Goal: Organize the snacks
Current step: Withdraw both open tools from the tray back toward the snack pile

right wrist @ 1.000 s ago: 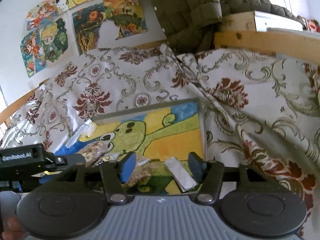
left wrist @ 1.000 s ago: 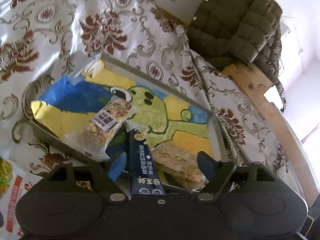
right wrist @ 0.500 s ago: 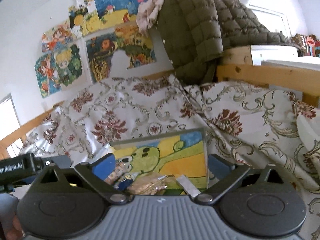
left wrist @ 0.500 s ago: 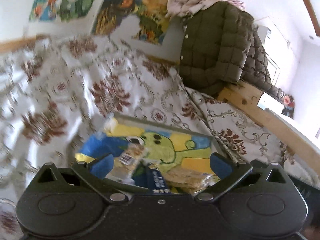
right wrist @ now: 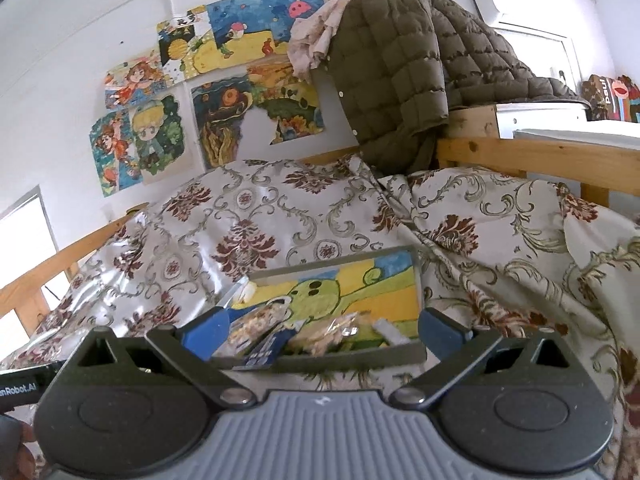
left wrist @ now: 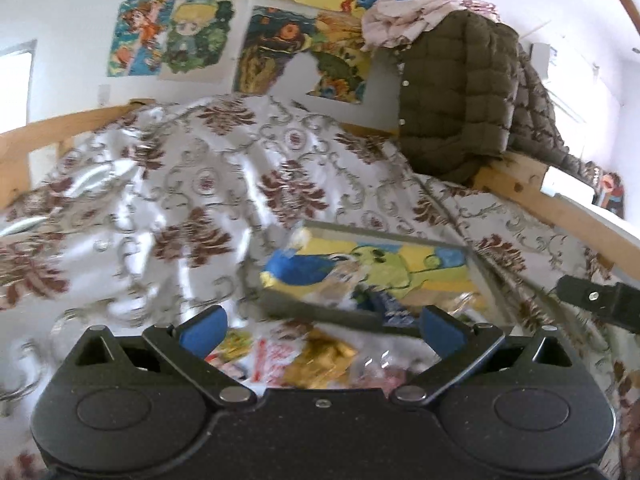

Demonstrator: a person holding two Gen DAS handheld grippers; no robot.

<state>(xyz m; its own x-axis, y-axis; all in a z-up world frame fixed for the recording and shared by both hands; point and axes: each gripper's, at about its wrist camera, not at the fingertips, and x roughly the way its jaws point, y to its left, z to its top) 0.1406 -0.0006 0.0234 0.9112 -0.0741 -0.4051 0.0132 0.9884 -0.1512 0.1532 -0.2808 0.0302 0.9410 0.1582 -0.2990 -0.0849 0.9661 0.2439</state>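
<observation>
A shallow grey tray [right wrist: 419,280] with a green cartoon picture on its floor lies on the patterned bedspread. Inside it are a granola bar [right wrist: 256,322], a dark blue stick pack [right wrist: 266,350], a clear packet of grain cake [right wrist: 332,330] and a silver stick [right wrist: 390,330]. The left wrist view shows the same tray [left wrist: 320,311], blurred. My left gripper [left wrist: 322,326] is open and empty, back from the tray, above loose packets: a red-and-white pack [left wrist: 276,360] and a gold pack [left wrist: 324,362]. My right gripper [right wrist: 322,326] is open and empty, short of the tray's near wall.
A floral bedspread [right wrist: 256,232] covers the bed inside a wooden frame [right wrist: 532,152]. An olive quilted jacket [right wrist: 392,68] hangs over the frame's corner. Drawings [right wrist: 248,116] cover the wall. The right gripper's body [left wrist: 600,304] shows at the right of the left wrist view.
Both grippers opened wide and drew back and up from the tray. The blue stick pack and the silver stick that lay between the jaws now rest in the tray.
</observation>
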